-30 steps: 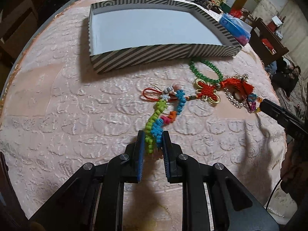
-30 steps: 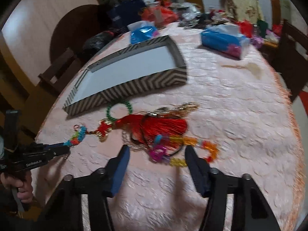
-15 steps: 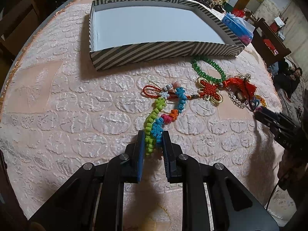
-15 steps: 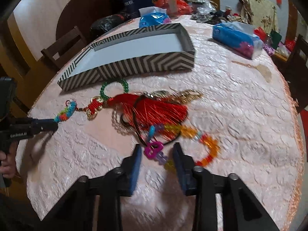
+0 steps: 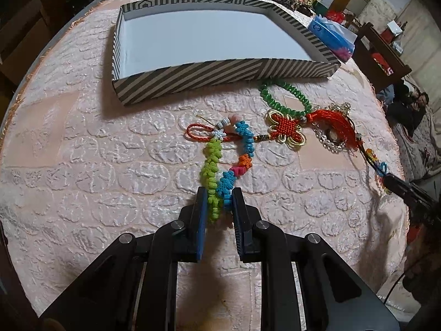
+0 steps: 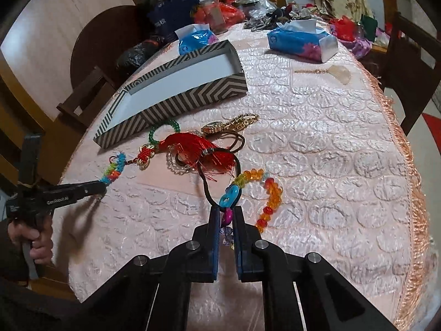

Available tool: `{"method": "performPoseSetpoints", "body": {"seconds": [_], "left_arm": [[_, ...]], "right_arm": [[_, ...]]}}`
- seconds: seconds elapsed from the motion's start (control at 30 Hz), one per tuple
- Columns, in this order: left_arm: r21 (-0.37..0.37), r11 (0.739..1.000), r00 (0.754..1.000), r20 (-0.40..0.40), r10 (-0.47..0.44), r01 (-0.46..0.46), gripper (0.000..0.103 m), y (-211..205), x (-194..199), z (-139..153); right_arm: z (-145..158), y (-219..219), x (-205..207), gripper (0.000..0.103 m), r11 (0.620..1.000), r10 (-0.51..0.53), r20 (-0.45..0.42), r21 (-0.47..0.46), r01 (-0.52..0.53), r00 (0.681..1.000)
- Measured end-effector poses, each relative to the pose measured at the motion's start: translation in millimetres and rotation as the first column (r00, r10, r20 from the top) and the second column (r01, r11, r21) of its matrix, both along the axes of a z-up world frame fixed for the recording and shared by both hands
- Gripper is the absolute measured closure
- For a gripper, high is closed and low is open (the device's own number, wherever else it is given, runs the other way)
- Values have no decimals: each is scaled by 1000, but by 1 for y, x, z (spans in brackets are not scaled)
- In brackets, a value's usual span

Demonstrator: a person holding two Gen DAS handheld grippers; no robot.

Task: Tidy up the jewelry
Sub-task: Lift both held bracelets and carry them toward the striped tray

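Knotted bracelet [image 5: 220, 176]: lime, blue, orange, pink cord; looped w/ red string.

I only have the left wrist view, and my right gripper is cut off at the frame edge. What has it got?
Observer: The right gripper is shut on a bead chain, pinching its pink link.
Operator: Anything tangled with it?
Observer: A black hair tie loops up from the same pinch toward the red tassel.
Operator: Anything loose farther out?
Observer: A pale fan-shaped charm lies alone near the blue tissue pack.
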State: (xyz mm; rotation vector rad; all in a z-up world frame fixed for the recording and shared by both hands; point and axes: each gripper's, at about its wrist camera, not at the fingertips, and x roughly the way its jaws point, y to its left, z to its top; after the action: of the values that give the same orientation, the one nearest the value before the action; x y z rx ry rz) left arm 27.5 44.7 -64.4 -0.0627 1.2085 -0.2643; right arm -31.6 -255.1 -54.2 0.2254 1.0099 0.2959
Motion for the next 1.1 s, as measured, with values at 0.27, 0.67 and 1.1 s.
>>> {"method": "performPoseSetpoints", "body": {"seconds": [0.27, 0.67, 1.1], "left_arm": [[1, 1000, 1000, 2, 1, -1, 87, -2, -2, 1], [2, 1000, 1000, -7, 1, -1, 87, -2, -4, -2], [4, 1000, 1000, -7, 0, 0, 87, -2, -3, -3]], "right_arm": [[-21, 5, -11, 95, 1000, 21, -62, -7, -21, 998], [-20, 9, -21, 94, 997, 60, -37, -38, -61, 998], [-19, 18, -26, 91, 987, 122, -22, -101, -123, 992]]}}
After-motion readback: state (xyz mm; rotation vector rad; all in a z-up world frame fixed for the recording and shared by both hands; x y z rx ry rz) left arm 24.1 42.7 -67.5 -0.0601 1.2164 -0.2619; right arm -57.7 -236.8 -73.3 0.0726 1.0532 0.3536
